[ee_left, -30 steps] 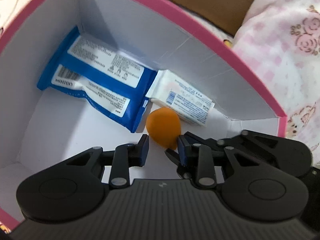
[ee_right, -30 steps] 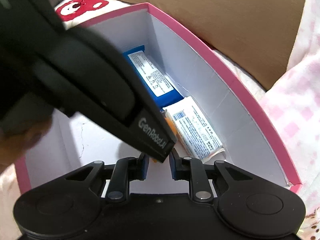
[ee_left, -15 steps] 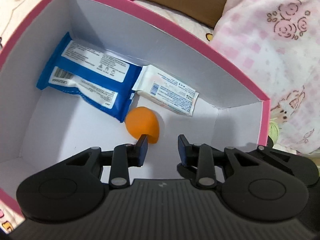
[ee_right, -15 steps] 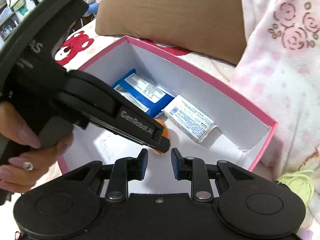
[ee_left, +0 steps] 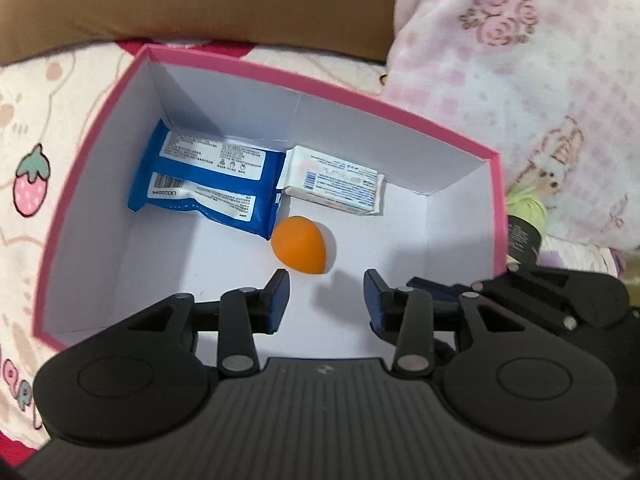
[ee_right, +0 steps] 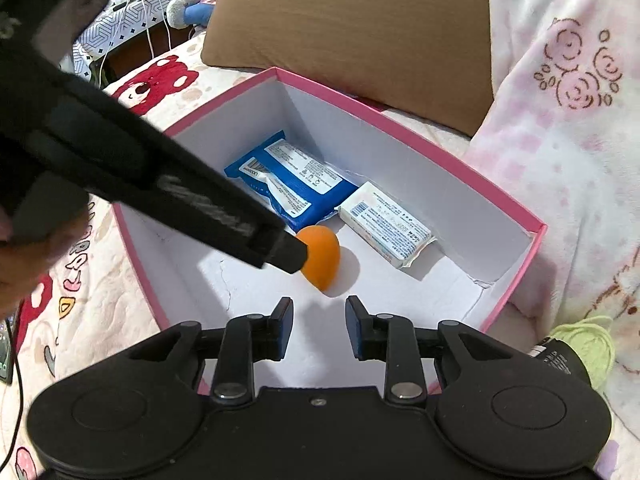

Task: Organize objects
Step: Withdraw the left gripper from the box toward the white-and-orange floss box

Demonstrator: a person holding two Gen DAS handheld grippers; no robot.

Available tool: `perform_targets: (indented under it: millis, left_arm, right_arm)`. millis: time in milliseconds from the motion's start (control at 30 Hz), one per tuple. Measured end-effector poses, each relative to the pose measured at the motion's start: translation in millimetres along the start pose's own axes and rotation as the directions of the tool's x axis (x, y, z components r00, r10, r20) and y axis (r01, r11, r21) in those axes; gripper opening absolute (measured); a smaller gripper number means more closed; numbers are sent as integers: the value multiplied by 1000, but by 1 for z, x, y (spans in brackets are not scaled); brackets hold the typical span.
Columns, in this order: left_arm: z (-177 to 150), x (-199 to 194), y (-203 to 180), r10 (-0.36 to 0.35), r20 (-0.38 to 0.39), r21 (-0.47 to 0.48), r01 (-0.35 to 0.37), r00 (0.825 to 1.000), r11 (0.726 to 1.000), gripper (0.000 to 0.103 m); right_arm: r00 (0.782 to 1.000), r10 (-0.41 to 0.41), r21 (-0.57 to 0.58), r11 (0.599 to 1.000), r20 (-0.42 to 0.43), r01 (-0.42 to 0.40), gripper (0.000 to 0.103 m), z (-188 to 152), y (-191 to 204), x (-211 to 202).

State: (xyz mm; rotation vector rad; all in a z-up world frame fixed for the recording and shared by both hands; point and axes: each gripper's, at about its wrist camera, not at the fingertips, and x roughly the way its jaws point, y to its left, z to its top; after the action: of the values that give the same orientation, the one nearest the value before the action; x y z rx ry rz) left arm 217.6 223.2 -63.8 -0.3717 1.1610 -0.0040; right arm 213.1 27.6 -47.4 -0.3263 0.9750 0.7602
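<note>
The blue packet (ee_left: 208,188) in the pink box (ee_left: 360,98) bears white labels of fine print too small to read; beside its barcode a code reads roughly "LX32006A", though the characters are uncertain. The white packet (ee_left: 334,186) carries a blue barcode-like block and small illegible print. Lettering on the side of the left gripper (ee_right: 224,220), seen from the right wrist, is blurred.
</note>
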Motion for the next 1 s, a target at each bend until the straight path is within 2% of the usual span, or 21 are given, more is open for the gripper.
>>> perform_targets:
  millis: [67, 133, 233, 400, 600, 733, 867, 1000]
  left_arm:
    - [-3, -13, -3, 8, 2, 17, -9, 1000, 1000, 44]
    - [-7, -25, -7, 38, -2, 39, -38, 999, 999, 48]
    - [-15, -41, -14, 54, -1, 72, -54, 999, 996, 53]
    - [-26, -72, -26, 28, -27, 76, -26, 999, 997, 57]
    - [-42, -111, -45, 26, 11, 116, -27, 1000, 993, 64]
    - [-55, -129, -55, 25, 8, 135, -26, 1000, 990, 65]
    - [-67, -142, -64, 21, 2, 170, -21, 1000, 985, 66]
    - [-83, -154, -73, 1, 4, 205, -2, 1000, 979, 76]
  right_arm:
    - [1000, 1, 0, 1000, 0, -1, 41, -1, 2, -3]
    - [1000, -2, -24, 1000, -3, 2, 58, -2, 7, -8]
    - [1000, -14, -57, 998, 8, 14, 72, -5, 18, -22]
    - [999, -25, -40, 999, 37, 26, 77, -9, 26, -55]
    - [997, -49, -23, 998, 52, 50, 84, -18, 35, -91]
    - [992, -120, -25, 992, 45, 121, 85, -25, 41, -107]
    - [991, -126, -1, 992, 55, 126, 85, -34, 43, -127]
    - [988, -136, 31, 990, 67, 134, 85, -46, 46, -146]
